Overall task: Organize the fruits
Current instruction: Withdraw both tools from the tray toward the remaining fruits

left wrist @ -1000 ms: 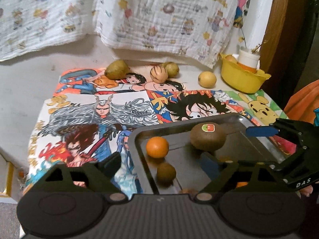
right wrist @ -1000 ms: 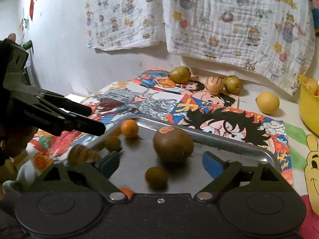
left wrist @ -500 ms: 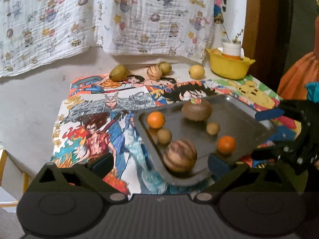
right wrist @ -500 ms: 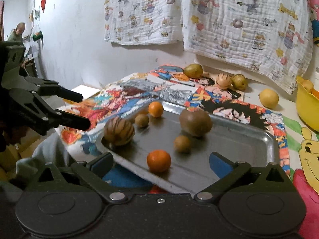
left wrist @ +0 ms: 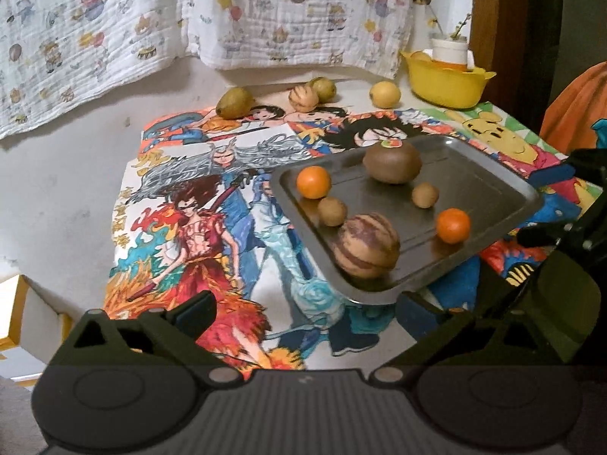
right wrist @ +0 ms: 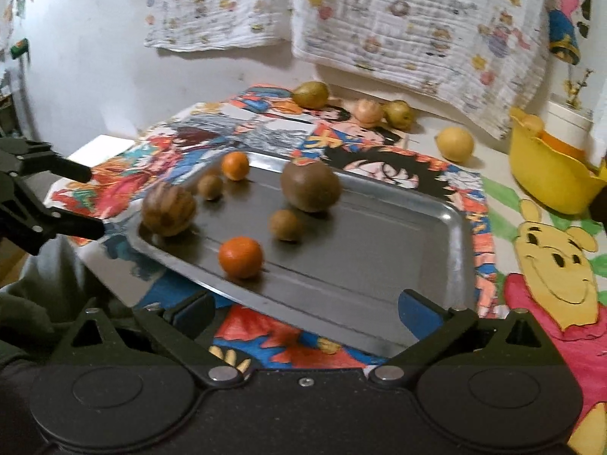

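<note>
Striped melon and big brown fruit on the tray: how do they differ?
The striped melon is ribbed with dark stripes; the brown fruit is plain, with a sticker on top. The melon sits at the tray's near corner, the brown fruit by the far rim. Both are round, far bigger than the other fruit on the tray.

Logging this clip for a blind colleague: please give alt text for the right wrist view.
A metal tray on a cartoon-print cloth holds two oranges, a large brown fruit, a striped fruit and two small brown fruits. The right gripper stands open before it, empty. Four more fruits and a yellow bowl lie beyond.
</note>
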Motion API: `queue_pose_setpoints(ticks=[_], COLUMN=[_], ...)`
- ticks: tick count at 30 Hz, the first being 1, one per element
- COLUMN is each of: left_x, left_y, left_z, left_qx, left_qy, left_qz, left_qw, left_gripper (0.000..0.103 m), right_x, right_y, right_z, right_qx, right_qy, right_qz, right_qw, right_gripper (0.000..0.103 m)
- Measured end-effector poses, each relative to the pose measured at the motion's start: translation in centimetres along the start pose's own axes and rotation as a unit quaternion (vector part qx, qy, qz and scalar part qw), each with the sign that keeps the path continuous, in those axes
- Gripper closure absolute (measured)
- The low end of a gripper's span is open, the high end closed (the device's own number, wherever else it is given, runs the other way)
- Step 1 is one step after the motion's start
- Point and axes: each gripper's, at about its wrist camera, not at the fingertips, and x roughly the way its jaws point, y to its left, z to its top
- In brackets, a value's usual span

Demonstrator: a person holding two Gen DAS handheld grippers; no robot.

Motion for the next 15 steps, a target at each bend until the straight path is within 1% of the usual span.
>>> queue_pose_setpoints(ticks=[6,15], left_x=[0.2,1.9], left_y=[1.4,4.2], left_z=[1.3,4.5], left_qx=[0.002,-0.024], left_qy=[0.006,0.02], left_qz=[0.018,0.048], left_qw=[0.9998,0.9984], left_gripper=[0.001,0.001], right_x=[0.6,2.4], right_y=[-1.6,-3.5], right_z=[1.5,4.7], right_qx=[0.007,0.004], right_qy=[0.001,-0.007], right_qz=[-0.016,-0.019], right_qw=[1.0,1.0], right_gripper=[0.001,0.001])
